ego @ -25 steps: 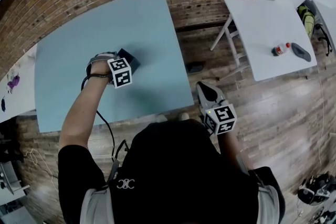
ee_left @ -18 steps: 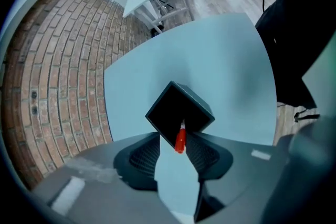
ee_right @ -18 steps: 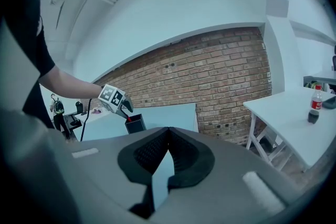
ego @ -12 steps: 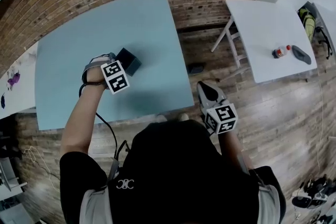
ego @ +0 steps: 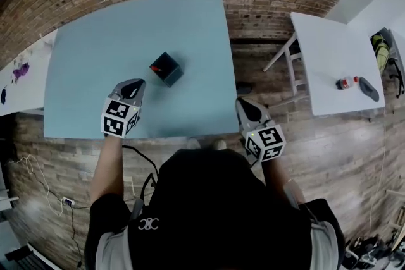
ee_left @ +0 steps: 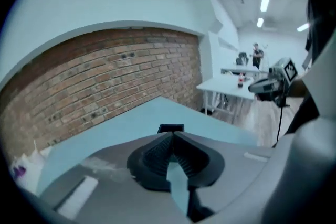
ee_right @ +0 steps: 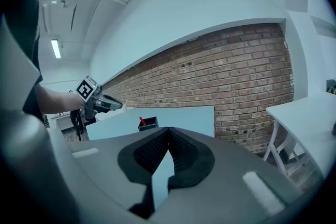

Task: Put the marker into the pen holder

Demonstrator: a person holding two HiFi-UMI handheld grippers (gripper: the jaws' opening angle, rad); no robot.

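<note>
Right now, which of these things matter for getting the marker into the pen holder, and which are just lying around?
Part of the job: red marker, already standing in the black pen holder; blue table; left gripper, jaws just closed, empty; right gripper, shut, empty.

Just lying about: bottle and dark object on the white table; purple item far left.

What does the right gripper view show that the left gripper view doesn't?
Only the right gripper view shows the red marker standing in the pen holder, plus the left hand-held gripper. Only the left gripper view shows the right hand-held gripper and a bottle on the white table. Both show the pen holder, blue table and brick wall.
</note>
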